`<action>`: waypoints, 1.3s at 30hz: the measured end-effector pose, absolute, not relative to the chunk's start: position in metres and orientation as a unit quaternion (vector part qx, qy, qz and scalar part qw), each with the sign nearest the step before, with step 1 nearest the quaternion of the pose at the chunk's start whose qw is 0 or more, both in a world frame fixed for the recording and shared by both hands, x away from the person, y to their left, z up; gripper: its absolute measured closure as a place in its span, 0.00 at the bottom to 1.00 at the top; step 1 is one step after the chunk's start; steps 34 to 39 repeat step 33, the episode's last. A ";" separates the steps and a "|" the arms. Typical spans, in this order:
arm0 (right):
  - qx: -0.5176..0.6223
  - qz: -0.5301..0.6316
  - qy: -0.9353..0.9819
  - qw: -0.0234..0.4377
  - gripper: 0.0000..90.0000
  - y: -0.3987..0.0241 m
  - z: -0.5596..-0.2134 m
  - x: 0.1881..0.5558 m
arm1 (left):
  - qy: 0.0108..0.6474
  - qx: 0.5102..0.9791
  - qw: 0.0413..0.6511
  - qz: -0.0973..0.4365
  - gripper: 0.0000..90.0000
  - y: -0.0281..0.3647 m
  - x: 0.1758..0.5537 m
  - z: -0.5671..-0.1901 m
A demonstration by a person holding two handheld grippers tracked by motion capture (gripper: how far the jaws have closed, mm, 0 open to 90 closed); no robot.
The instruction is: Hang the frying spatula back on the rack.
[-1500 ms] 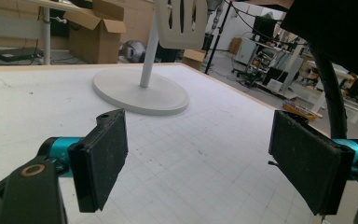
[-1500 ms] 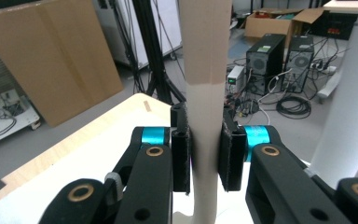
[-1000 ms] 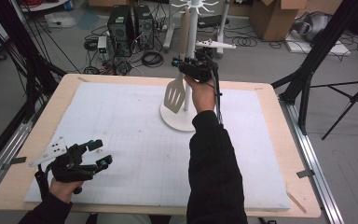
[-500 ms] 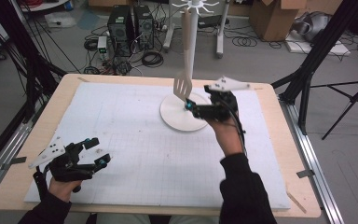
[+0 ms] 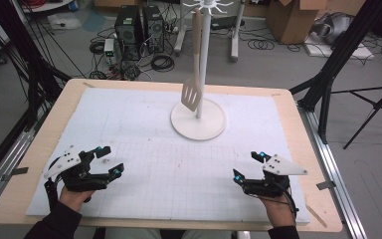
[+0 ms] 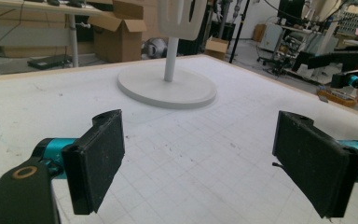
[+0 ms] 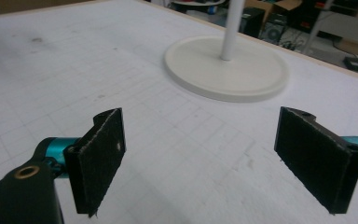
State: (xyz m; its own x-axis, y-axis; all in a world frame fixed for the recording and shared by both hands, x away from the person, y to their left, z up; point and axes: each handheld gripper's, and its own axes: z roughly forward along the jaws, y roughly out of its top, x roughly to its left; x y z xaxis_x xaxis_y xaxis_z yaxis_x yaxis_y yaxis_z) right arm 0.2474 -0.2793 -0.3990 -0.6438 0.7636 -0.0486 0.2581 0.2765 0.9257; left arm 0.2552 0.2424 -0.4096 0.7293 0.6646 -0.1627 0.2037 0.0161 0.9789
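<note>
Spatula [image 5: 191,94] now hangs from top hooks of white stand [image 5: 199,122], blade just above round base, free of any grip. A second ago we had it pinched in right gripper [image 5: 248,167] up at stand; since then jaws have just been opening, nothing between them, and right hand is back low at near right of table [image 5: 45,134]. Left gripper [image 5: 108,160] rests near left, jaws spread wide, empty. We judge hanging done, both hands parked.
</note>
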 end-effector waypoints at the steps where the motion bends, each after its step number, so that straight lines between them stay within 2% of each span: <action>1: 0.342 0.498 0.753 0.259 0.17 -0.283 -0.400 0.247 | 0.324 0.674 0.639 0.180 0.19 0.243 0.255 -0.409; 6: 0.366 0.502 0.739 0.260 0.17 -0.291 -0.401 0.247 | 0.329 0.673 0.637 0.181 0.18 0.246 0.251 -0.409; 14: 0.355 0.477 0.757 0.272 0.18 -0.281 -0.401 0.244 | 0.335 0.669 0.640 0.176 0.18 0.247 0.251 -0.412; 27: 0.362 0.470 0.759 0.269 0.18 -0.284 -0.403 0.246 | 0.323 0.694 0.624 0.156 0.18 0.241 0.253 -0.417; 39: 0.368 0.470 0.757 0.267 0.18 -0.287 -0.405 0.249 | 0.324 0.698 0.621 0.150 0.18 0.241 0.254 -0.418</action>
